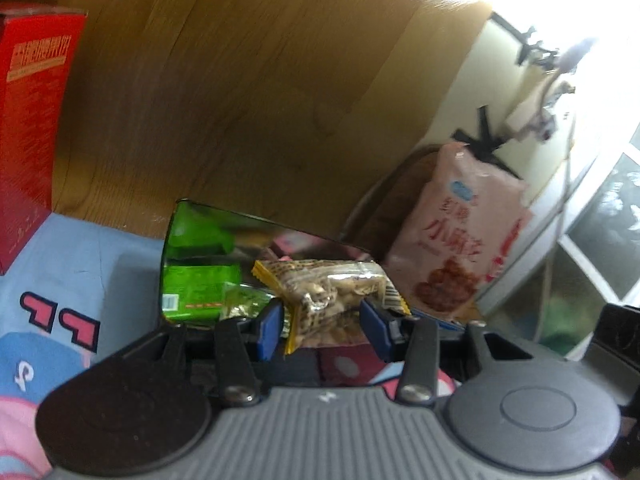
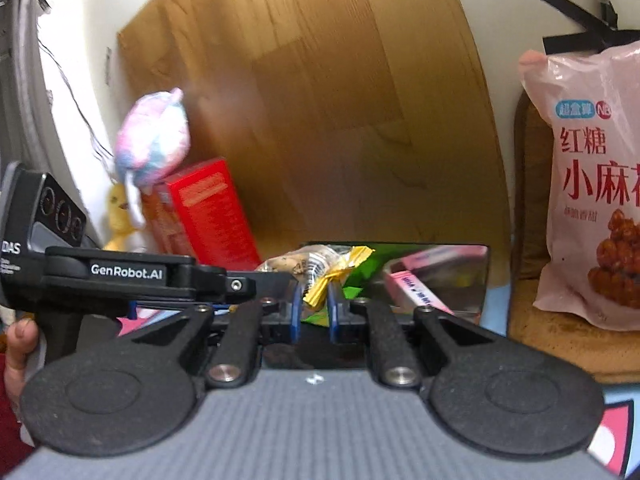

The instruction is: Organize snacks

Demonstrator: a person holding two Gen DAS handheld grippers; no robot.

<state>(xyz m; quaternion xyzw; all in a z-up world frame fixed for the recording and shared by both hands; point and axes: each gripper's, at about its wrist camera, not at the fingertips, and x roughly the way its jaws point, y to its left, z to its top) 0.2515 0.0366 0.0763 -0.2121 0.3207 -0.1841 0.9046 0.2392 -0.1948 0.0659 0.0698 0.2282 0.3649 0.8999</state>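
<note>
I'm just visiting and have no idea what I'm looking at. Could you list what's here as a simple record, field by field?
held item: yellow-edged snack packet
left gripper: blue pads around the packet's middle
right gripper: shut on the packet's crimped yellow end
container: shiny bin, behind the packet, with green packets inside
right of bin: pink snack bag, upright
left of bin: red box, plush toy on top
backdrop: wooden board
</note>
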